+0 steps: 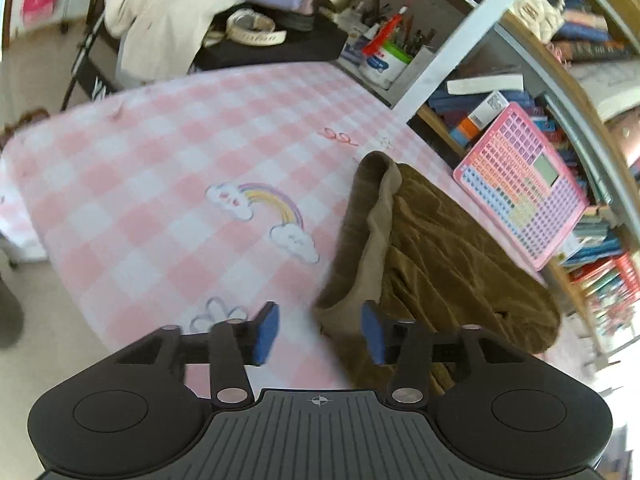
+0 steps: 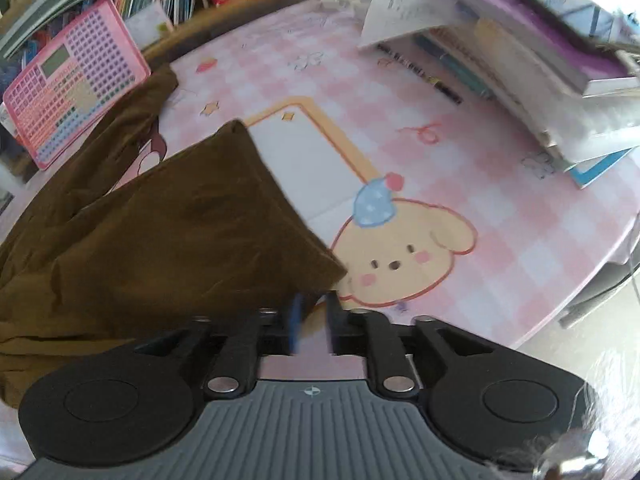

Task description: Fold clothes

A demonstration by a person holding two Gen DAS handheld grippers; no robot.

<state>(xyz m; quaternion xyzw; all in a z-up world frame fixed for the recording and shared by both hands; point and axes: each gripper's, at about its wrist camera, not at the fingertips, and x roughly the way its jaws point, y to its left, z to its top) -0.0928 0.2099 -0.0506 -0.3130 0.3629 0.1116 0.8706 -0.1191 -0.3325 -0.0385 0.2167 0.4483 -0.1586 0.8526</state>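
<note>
Brown garment (image 1: 440,248) lies crumpled on the pink checked tablecloth (image 1: 160,168), just beside the pink keyboard toy (image 1: 524,184) that leans against the bookshelf (image 1: 576,40). One tan-lined edge of the garment stands up in a ridge on the side away from the toy. The left gripper (image 1: 320,332) hovers over the garment's near edge with its jaws spread; the blue pads (image 1: 266,332) press on nothing, and cloth lies below the gap. In the right wrist view a folded corner of the garment (image 2: 180,232) points away from the toy toward the puppy drawing (image 2: 404,252). The right gripper (image 2: 314,328) sits at that corner's near hem, jaws a little apart, with no cloth pinched between them.
</note>
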